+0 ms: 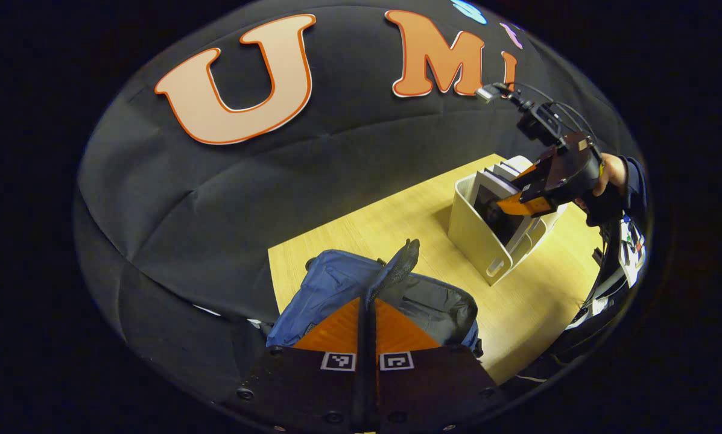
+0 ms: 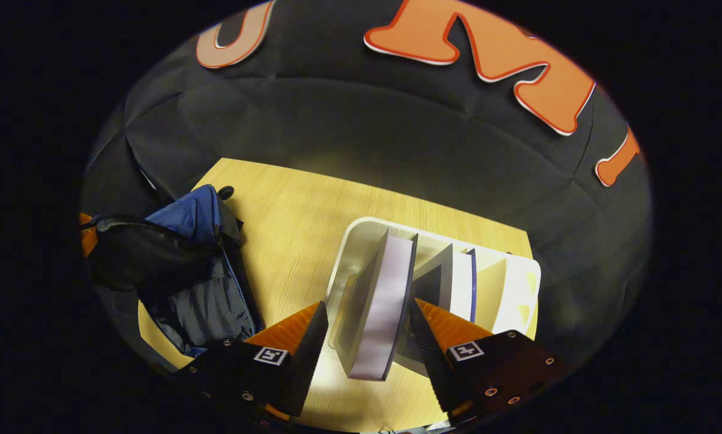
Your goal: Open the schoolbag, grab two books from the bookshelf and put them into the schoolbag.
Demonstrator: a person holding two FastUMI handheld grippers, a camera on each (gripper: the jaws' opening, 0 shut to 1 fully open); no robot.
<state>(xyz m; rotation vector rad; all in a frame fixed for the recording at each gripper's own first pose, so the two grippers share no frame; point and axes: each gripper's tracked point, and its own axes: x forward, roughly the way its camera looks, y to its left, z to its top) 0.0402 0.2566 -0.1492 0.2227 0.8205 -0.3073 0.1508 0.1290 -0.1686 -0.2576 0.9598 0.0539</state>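
Right gripper [image 2: 364, 337]: my jaws spread around a stiff book [image 2: 376, 307]; grasp its spine.
Left gripper [image 1: 365, 319]: pinching the soft schoolbag [image 1: 342, 283] rim.

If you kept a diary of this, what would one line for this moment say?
left gripper: shut on schoolbag flap | right gripper: open around book in bookshelf | books in bag: none seen

A pale wooden table [image 2: 294, 223] stands before the black cloth wall [image 2: 361, 132].

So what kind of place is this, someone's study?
More likely a staged recording booth: a black cloth wall backs a small wooden table set with just a blue schoolbag and a white bookshelf of books.
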